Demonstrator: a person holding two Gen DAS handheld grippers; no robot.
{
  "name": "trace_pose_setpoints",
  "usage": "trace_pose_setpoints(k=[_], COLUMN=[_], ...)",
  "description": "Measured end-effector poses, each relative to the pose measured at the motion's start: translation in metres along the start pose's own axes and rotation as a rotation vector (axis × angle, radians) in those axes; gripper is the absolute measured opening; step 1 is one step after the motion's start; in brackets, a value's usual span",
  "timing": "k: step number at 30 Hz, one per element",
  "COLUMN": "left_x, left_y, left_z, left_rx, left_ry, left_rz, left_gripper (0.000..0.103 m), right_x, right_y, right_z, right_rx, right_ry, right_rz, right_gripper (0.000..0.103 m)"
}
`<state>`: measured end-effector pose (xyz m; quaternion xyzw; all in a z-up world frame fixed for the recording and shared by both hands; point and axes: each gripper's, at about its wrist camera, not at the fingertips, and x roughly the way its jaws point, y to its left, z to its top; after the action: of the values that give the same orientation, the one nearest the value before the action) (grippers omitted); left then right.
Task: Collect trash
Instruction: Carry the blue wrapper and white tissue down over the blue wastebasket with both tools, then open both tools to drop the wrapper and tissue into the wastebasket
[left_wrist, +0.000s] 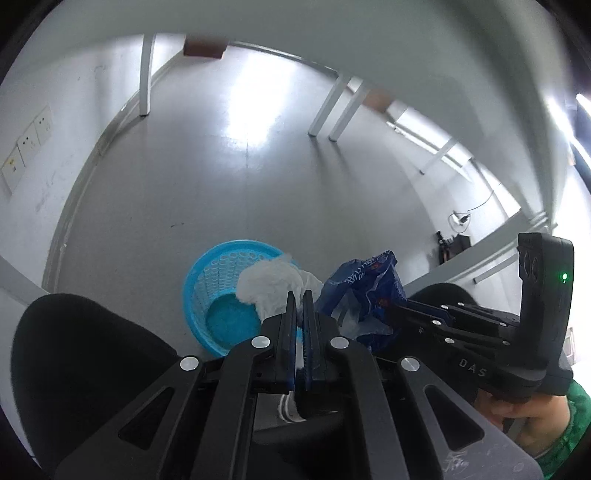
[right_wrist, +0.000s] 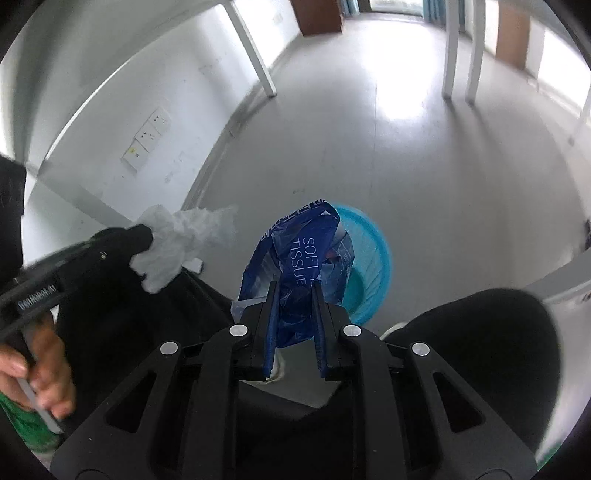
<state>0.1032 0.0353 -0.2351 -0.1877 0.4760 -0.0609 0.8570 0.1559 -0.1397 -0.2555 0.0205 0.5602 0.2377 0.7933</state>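
Both grippers holding trash: left gripper (left_wrist: 300, 295) pinching tissue wad (left_wrist: 266, 284), right gripper (right_wrist: 295, 291) clamping blue wrapper (right_wrist: 306, 254); basket (left_wrist: 218, 280) seemingly empty, drops pending.

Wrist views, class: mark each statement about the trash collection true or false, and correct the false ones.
1. The left claw is shut on crumpled white tissue. True.
2. The right claw holds a red can. False: a blue tissue wrapper.
3. The blue basket stands on a table. False: on the floor.
4. The basket is already full. False: its bottom shows bare.
5. Both claws point down towards the basket. True.
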Motion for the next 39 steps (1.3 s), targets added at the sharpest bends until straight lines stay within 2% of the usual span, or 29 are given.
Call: trace_pose_setpoints(k=[5, 12, 19, 25, 29, 32, 38, 39], left_x=[0.034, 0.074, 0.122, 0.14, 0.158, 0.163, 0.163, 0.162], left_y=[0.014, 0.037, 0.052, 0.052, 0.063, 0.072, 0.064, 0.063], left_z=[0.007, 0.015, 0.023, 0.025, 0.028, 0.027, 0.026, 0.027], left_rx=[-0.023, -0.111, -0.209, -0.195, -0.24, -0.274, -0.243, -0.241], left_ry=[0.063, 0.181, 0.274, 0.307, 0.339, 0.357, 0.353, 0.347], left_rz=[0.049, 0.025, 0.091, 0.11, 0.103, 0.094, 0.09, 0.1], left_gripper=[0.002, 0.002, 0.002, 0.002, 0.002, 0.002, 0.002, 0.006], right_x=[0.028, 0.076, 0.125, 0.169, 0.189, 0.193, 0.198, 0.196], right_y=[-0.013, -0.028, -0.032, -0.05, -0.055, -0.059, -0.059, -0.061], right_z=[0.01, 0.026, 0.044, 0.053, 0.058, 0.058, 0.059, 0.057], right_rx=[0.05, 0.118, 0.131, 0.199, 0.207, 0.205, 0.218, 0.218], right_ry=[0.046, 0.124, 0.197, 0.279, 0.317, 0.33, 0.329, 0.325], right_rz=[-0.031, -0.028, -0.05, -0.061, -0.072, -0.086, -0.063, -0.062], right_gripper=[0.016, 0.016, 0.016, 0.016, 0.016, 0.016, 0.019, 0.021])
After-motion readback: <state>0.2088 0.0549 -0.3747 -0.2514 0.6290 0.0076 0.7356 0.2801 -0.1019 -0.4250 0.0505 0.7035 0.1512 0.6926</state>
